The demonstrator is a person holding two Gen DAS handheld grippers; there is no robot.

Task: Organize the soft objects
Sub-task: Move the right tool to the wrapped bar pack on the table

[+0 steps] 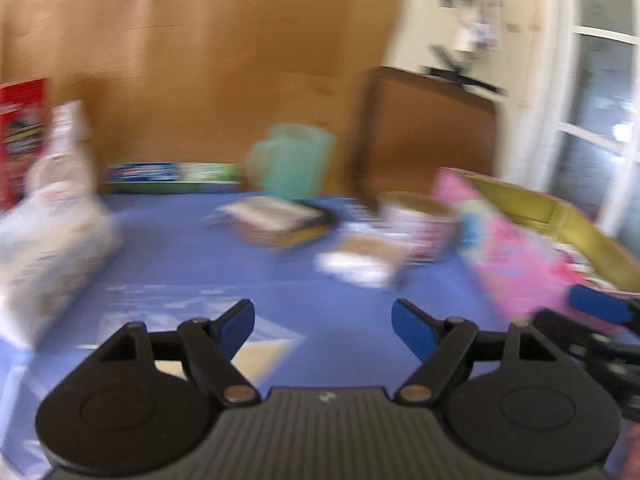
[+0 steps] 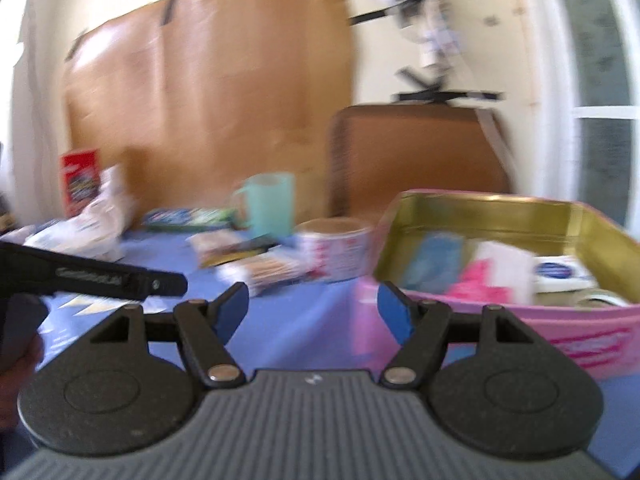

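Both views are motion-blurred. My left gripper (image 1: 323, 320) is open and empty above the blue tablecloth (image 1: 208, 264). My right gripper (image 2: 313, 308) is open and empty, just left of a pink tin box (image 2: 552, 320) with a gold inside that holds several soft packets (image 2: 504, 272). The tin also shows at the right of the left wrist view (image 1: 520, 256). Small packets (image 1: 360, 256) and a flat pack (image 1: 280, 220) lie mid-table; they also show in the right wrist view (image 2: 272, 268). A white bag (image 1: 52, 248) lies at the left.
A teal mug (image 1: 294, 160) and a round patterned tub (image 1: 420, 224) stand behind the packets. A red box (image 1: 20, 140) stands at the far left, a blue-green carton (image 1: 172, 174) by the cardboard wall. The left gripper's body (image 2: 92, 276) crosses the right wrist view.
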